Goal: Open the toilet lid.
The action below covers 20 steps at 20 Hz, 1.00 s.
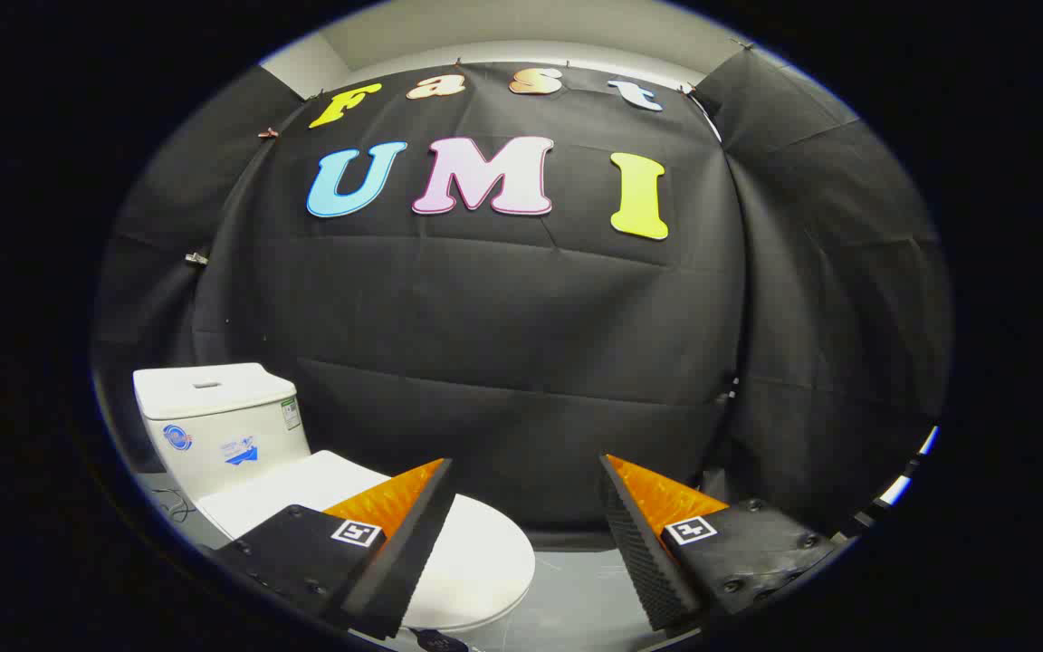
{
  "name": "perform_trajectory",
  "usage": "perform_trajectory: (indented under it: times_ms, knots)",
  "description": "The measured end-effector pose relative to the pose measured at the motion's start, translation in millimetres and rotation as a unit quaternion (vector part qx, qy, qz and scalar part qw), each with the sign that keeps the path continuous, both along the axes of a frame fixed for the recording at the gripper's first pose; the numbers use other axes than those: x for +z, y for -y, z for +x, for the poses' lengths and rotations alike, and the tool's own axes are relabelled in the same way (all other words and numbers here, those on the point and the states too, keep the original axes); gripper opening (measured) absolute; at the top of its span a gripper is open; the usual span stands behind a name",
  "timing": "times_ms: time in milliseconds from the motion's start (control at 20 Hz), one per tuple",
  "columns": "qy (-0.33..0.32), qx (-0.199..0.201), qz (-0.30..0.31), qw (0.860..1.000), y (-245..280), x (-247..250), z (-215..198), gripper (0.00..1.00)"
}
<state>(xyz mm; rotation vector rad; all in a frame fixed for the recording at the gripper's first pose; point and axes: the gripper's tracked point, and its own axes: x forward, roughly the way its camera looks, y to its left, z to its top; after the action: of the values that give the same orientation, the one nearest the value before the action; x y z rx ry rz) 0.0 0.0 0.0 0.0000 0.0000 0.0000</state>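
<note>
A white toilet stands low and to the left, its tank (218,426) against the black cloth wall. The white lid (476,552) lies flat and closed over the bowl, its rounded front end reaching just past my left finger. My gripper (526,471) hovers above the toilet, open wide, with nothing between the fingers. The left finger (395,534) covers part of the lid. The right finger (657,534) hangs over the grey floor to the right of the bowl. Both fingers have orange sides and black ribbed pads.
Grey floor (576,589) shows between the fingers and to the right of the toilet. The black cloth wall (503,362) closes the booth behind and on both sides. A thin cable (173,503) lies on the floor left of the tank.
</note>
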Motion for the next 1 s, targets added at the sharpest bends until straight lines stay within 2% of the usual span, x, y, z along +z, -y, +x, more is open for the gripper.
perform_trajectory:
  times_ms: [1000]
  knots:
    - [-0.004,-0.001,0.008,1.0,2.6,-2.0,-0.1,0.97]
